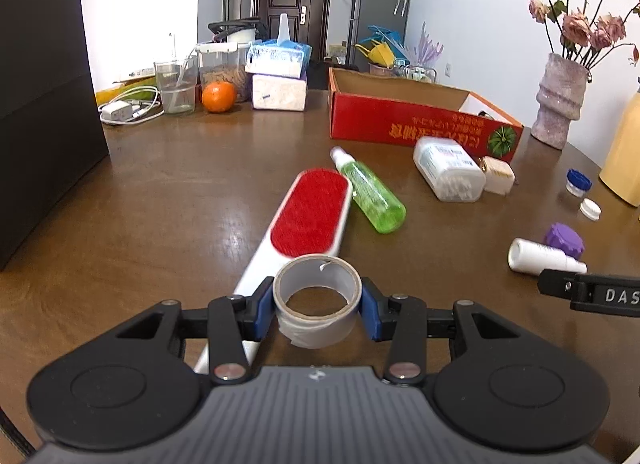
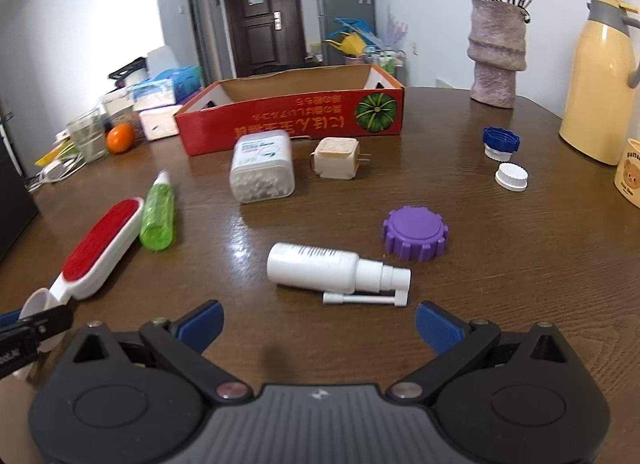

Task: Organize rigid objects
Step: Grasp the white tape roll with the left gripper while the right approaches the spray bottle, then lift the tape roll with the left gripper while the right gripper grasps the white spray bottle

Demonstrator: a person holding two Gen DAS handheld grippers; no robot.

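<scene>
A roll of tape (image 1: 317,296) sat pinched between the blue pads of the left tool (image 1: 318,304), raised above the desk (image 1: 180,191), while the right tool (image 2: 319,324) hung spread wide before a white spray bottle (image 2: 316,266).

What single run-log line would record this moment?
left gripper: shut on tape roll | right gripper: open, behind white spray bottle | red box: nothing visible inside

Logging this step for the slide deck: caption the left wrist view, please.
Left gripper clamps a tape roll above the lint brush, red box ahead.
</scene>
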